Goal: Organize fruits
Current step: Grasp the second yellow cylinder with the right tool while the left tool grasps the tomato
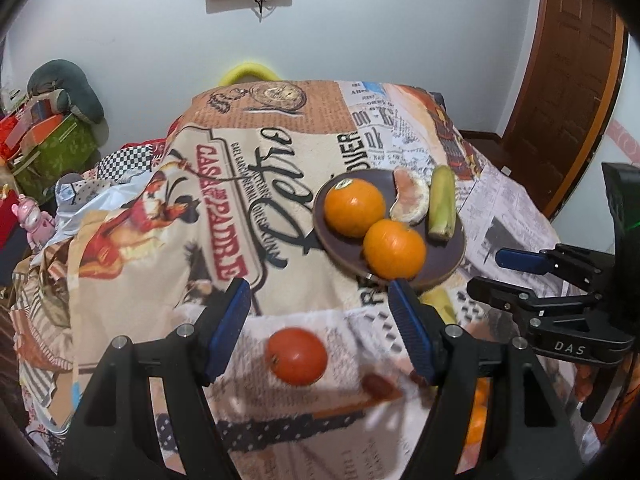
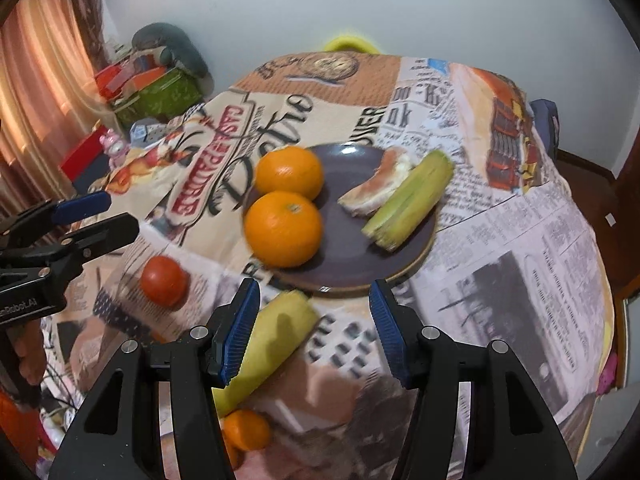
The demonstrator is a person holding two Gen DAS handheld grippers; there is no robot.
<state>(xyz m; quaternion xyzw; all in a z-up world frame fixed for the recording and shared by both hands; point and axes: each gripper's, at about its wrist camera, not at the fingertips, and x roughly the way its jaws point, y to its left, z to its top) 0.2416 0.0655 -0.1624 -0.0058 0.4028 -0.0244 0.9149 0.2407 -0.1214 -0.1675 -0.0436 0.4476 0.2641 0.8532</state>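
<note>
A dark round plate (image 1: pixel 448 256) (image 2: pixel 352 256) on the printed tablecloth holds two oranges (image 1: pixel 354 207) (image 2: pixel 284 229), a peeled citrus piece (image 1: pixel 409 196) (image 2: pixel 374 188) and a green corn cob (image 1: pixel 442 204) (image 2: pixel 408 200). A red tomato (image 1: pixel 296 356) (image 2: pixel 165 281) lies on the cloth between my left gripper's fingers, untouched. My left gripper (image 1: pixel 320 330) is open above it. My right gripper (image 2: pixel 314 334) is open over a yellow banana (image 2: pixel 272 344). A small orange (image 2: pixel 246 430) lies near the table's front edge.
A small brown date (image 1: pixel 378 385) lies right of the tomato. The right gripper (image 1: pixel 520 276) shows at the right of the left wrist view. Boxes and cushions (image 1: pixel 52 128) pile up at the far left. A wooden door (image 1: pixel 568 80) stands at the right.
</note>
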